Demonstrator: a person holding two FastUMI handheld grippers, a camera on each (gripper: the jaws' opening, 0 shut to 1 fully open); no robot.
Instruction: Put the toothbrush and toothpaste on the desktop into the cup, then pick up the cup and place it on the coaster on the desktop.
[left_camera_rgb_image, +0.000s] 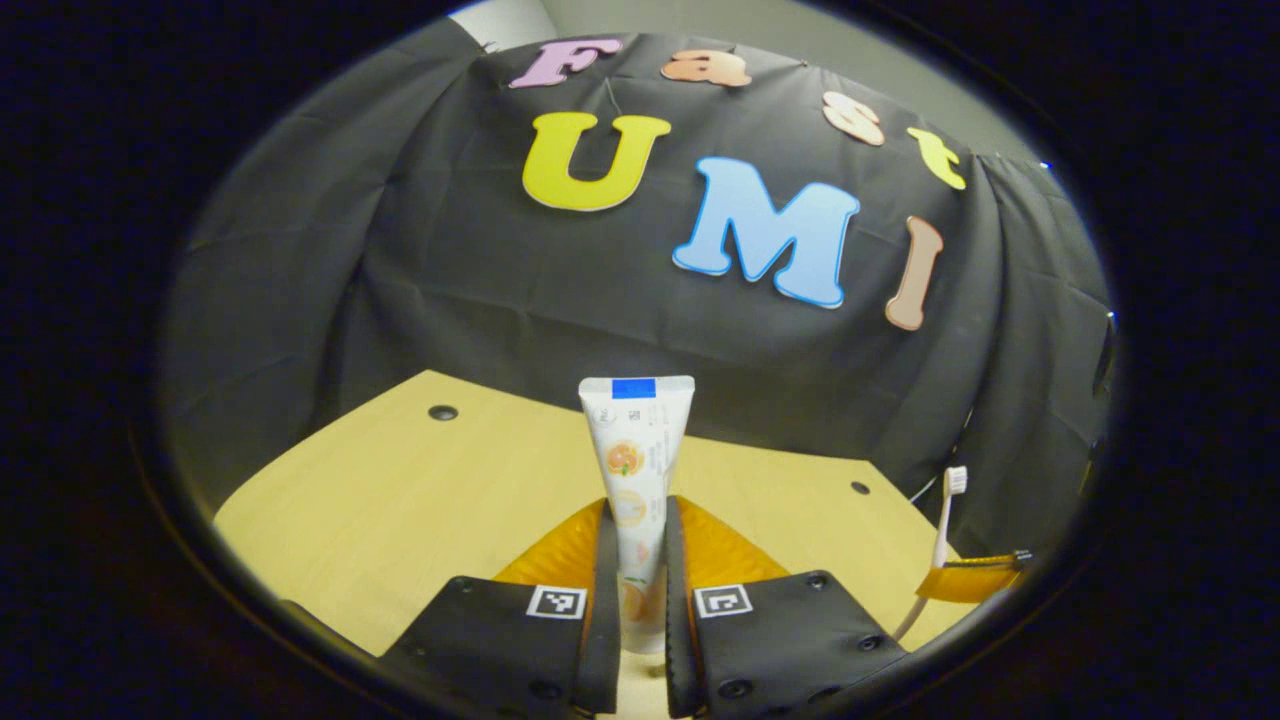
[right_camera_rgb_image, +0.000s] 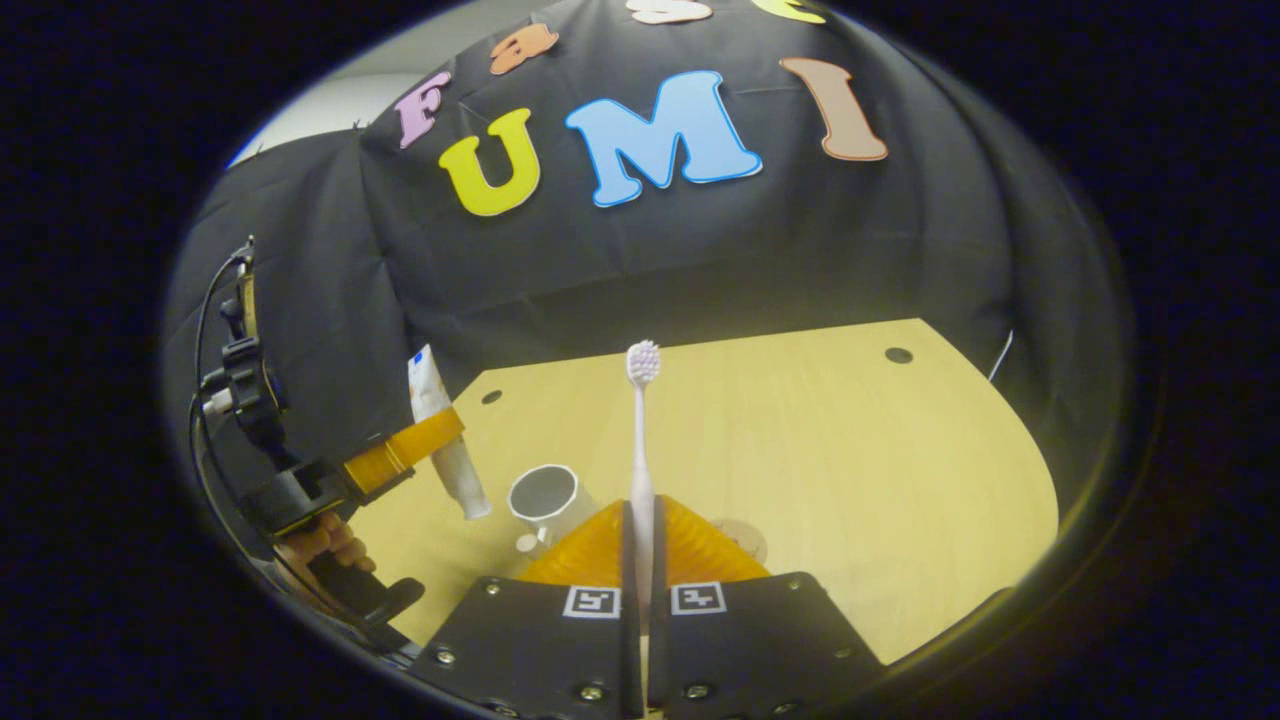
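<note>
The left gripper (left_camera_rgb_image: 636, 600) is raised above the worktop (left_camera_rgb_image: 420, 500), its fingers (left_camera_rgb_image: 600, 590) clamped on the lower part of the toothpaste (left_camera_rgb_image: 636, 460), which stands upright with its flat crimped end on top. The right gripper (right_camera_rgb_image: 640, 600) also hangs over the worktop, fingers pinching the handle of the toothbrush (right_camera_rgb_image: 641, 440), bristles pointing up and away. In the right gripper view, a hand (right_camera_rgb_image: 320, 545) holds the left gripper off to the side, tube tilted, cap end low near the cup (right_camera_rgb_image: 545, 497). The cup stands on the worktop just beside the coaster (right_camera_rgb_image: 742, 535).
</note>
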